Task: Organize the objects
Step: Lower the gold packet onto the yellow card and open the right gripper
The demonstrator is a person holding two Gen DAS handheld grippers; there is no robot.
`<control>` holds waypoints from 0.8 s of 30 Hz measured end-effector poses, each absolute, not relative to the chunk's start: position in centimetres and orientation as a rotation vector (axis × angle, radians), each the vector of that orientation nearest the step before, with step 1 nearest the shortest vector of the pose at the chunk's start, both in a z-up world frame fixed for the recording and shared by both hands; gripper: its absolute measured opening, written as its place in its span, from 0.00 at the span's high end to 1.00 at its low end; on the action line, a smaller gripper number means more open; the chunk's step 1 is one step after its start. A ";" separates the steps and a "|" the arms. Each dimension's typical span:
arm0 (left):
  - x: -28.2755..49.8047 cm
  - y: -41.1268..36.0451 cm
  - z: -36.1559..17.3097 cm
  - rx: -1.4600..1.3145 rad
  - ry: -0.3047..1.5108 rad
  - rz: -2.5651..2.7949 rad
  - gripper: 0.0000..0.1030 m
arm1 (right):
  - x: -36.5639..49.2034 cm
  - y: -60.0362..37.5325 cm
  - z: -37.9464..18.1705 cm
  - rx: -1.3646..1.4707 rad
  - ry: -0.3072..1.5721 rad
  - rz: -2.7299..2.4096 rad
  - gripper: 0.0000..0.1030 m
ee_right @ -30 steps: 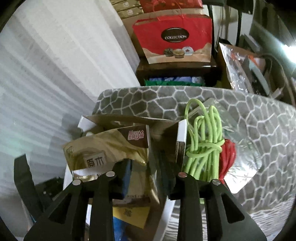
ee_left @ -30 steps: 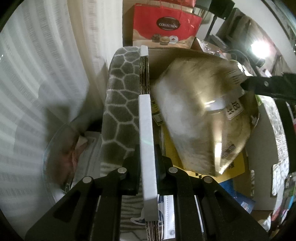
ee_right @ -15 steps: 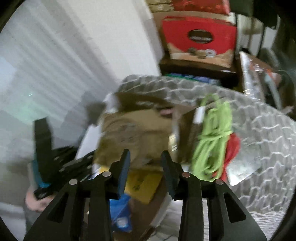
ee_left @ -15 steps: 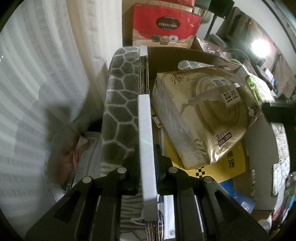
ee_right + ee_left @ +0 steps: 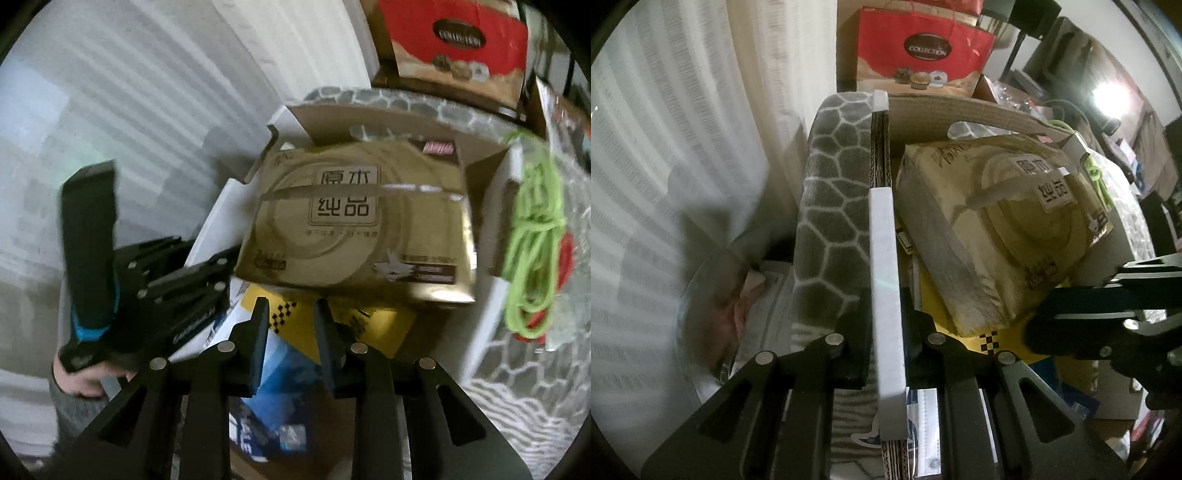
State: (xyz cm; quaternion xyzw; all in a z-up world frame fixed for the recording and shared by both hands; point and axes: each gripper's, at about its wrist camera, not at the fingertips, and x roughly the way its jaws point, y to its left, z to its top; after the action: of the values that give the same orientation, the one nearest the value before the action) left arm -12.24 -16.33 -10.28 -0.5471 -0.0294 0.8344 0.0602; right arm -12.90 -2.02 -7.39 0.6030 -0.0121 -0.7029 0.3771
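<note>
Inside the brown cardboard box (image 5: 476,155), the gold foil tissue pack (image 5: 354,221) lies released; keep the left hand-held gripper (image 5: 884,325) clamped on its white-edged flap (image 5: 882,258), the right hand-held gripper (image 5: 290,325) parted.

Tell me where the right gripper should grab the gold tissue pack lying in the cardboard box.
Grip the gold tissue pack by its near bottom edge, coming straight ahead from the right gripper. That edge overhangs the yellow packet and faces the open jaws. The cardboard box walls probably block the pack's far and side edges. The left gripper is clamped on the box's white-edged wall.
</note>
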 end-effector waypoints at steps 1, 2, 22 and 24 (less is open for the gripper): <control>-12.2 -16.3 -10.3 -1.656 -0.089 2.526 0.89 | -13.2 -2.1 -7.8 1.541 -0.102 -1.768 0.75; -12.2 -16.3 -10.3 -1.655 -0.089 2.525 0.89 | -13.5 -2.1 -7.9 1.540 -0.140 -1.759 0.75; -12.0 -16.0 -9.9 -1.656 -0.049 2.530 0.89 | -14.5 2.7 -0.2 1.394 -0.183 -1.882 0.62; -12.0 -16.0 -9.9 -1.656 -0.048 2.531 0.89 | -15.3 4.4 0.8 1.383 -0.159 -1.940 0.59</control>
State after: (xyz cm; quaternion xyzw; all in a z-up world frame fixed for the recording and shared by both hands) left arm -12.04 -15.96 -9.93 -0.5465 -0.0159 0.8353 0.0585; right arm -15.31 4.44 0.85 0.5386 -0.0618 -0.7555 0.3678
